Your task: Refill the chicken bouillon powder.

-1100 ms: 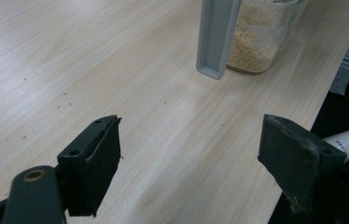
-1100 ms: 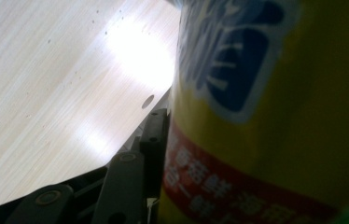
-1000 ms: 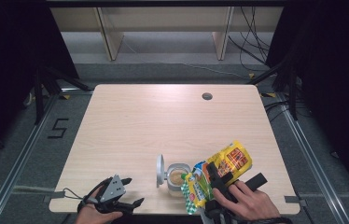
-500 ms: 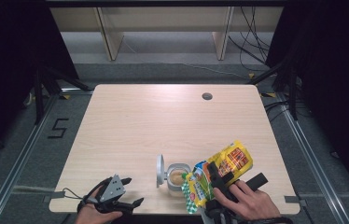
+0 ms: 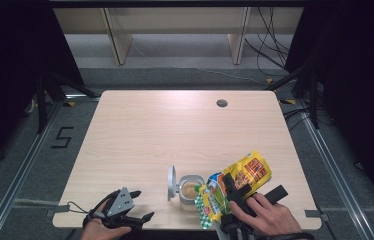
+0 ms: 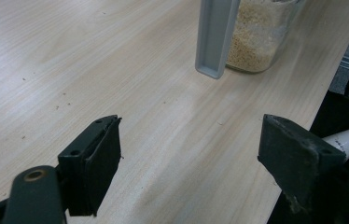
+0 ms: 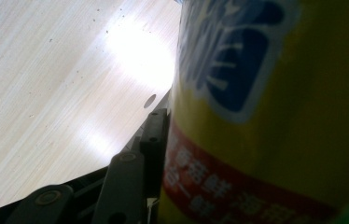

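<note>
Fingers of the left gripper stand wide apart with nothing between them, parked at the near left edge of the pale wood-grain table and pointed toward the work. Nothing has shifted across the last second: this hand sits where it sat, and its jaws are as empty as they were.

Just right of it stands the clear glass jar, part filled with a sandy, crumb-like grain. Its round grey hinged lid is flipped up on the jar's left side, leaving the mouth open. In the left gripper view, the grain fills the lower body of the jar behind the upright lid edge.

Farther right, the right gripper is clamped on the yellow plastic snack pouch with red and blue printing, its jaws partly closed on the bag's body. The pouch is tilted, its lower end dipping toward the jar's rim and its upper end lifted toward the table's right side. The right gripper view puts the pouch's glossy yellow face hard against one black finger.

The pouch's angle and the jar's place match the earlier pictures, so the likeliest reading is a held pour, with the bag steadied over the open jar. Whether any grain is falling cannot be told. The job looks under way, not finished: the lid is still up.
</note>
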A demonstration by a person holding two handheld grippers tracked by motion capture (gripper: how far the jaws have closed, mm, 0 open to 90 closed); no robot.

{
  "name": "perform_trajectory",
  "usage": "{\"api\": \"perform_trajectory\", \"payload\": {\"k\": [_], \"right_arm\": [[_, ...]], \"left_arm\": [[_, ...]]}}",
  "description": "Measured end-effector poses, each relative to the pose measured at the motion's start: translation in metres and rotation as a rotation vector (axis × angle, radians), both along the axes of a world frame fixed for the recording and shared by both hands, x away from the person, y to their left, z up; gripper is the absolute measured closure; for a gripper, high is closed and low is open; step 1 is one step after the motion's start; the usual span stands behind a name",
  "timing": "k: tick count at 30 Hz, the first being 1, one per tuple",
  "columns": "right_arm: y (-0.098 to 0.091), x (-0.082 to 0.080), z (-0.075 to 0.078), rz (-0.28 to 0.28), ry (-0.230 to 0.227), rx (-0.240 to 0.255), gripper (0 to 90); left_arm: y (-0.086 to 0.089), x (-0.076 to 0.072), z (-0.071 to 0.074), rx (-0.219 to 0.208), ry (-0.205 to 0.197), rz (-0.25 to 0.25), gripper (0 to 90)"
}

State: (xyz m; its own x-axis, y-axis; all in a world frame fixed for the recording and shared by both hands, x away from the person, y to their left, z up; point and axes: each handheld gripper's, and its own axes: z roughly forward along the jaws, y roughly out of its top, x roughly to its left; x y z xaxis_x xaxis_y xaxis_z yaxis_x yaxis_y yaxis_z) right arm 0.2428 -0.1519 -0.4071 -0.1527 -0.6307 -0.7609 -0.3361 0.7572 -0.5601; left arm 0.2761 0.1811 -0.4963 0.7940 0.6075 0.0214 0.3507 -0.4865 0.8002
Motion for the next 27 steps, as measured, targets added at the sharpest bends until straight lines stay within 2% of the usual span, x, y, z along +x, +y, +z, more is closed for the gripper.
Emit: {"api": "perform_trajectory", "payload": {"k": [1, 3, 5, 6, 7, 9, 10, 11, 15, 17, 18, 21, 23, 27], "right_arm": [[-0.0001, 0.0000, -0.0001, 0.000, -0.003, 0.000, 64.7], [0.0001, 0.0000, -0.0001, -0.003, -0.003, -0.001, 64.7], [-0.0002, -0.0006, -0.0007, -0.015, 0.011, 0.019, 64.7], [0.0001, -0.0001, -0.0001, 0.001, 0.000, 0.002, 64.7], [0.0002, -0.0003, -0.0003, -0.004, -0.002, 0.000, 64.7], [0.0003, -0.0001, -0.0005, -0.002, 0.003, 0.002, 64.7], [0.0002, -0.0007, -0.0019, -0.011, 0.001, 0.018, 64.7], [0.0005, -0.0005, -0.0019, -0.018, 0.014, 0.017, 64.7], [0.0002, -0.0006, -0.0020, -0.019, 0.011, 0.017, 64.7], [-0.0001, -0.0005, -0.0018, -0.012, 0.004, 0.017, 64.7], [0.0001, 0.0002, -0.0007, -0.003, 0.004, 0.002, 64.7], [-0.0002, 0.0002, -0.0008, -0.006, 0.005, 0.003, 64.7], [-0.0001, 0.0003, -0.0009, -0.006, 0.005, 0.002, 64.7], [-0.0003, 0.0004, -0.0011, -0.004, 0.005, 0.004, 64.7]], "left_arm": [[0.0008, 0.0007, 0.0006, 0.022, -0.002, -0.004, 20.5], [-0.0002, -0.0003, 0.0001, -0.003, 0.005, 0.000, 20.5], [0.0002, 0.0000, 0.0003, 0.001, -0.002, -0.002, 20.5], [0.0011, 0.0006, 0.0008, 0.015, -0.006, -0.008, 20.5], [-0.0005, -0.0004, -0.0001, -0.012, 0.001, 0.002, 20.4], [-0.0001, -0.0001, 0.0001, -0.003, -0.003, 0.000, 20.5], [0.0001, 0.0000, 0.0003, 0.001, -0.002, -0.001, 20.5], [-0.0001, -0.0001, 0.0001, -0.003, -0.001, 0.000, 20.5], [0.0006, 0.0003, 0.0005, 0.006, -0.004, -0.002, 20.4], [-0.0004, -0.0003, 0.0000, -0.009, -0.004, -0.001, 20.5], [0.0010, 0.0013, 0.0011, 0.016, -0.016, -0.018, 20.5], [-0.0001, -0.0004, 0.0000, -0.005, 0.000, 0.004, 20.5], [0.0007, 0.0005, 0.0007, 0.008, -0.012, -0.006, 20.5], [-0.0003, -0.0003, 0.0002, -0.008, 0.001, -0.001, 20.5]]}}
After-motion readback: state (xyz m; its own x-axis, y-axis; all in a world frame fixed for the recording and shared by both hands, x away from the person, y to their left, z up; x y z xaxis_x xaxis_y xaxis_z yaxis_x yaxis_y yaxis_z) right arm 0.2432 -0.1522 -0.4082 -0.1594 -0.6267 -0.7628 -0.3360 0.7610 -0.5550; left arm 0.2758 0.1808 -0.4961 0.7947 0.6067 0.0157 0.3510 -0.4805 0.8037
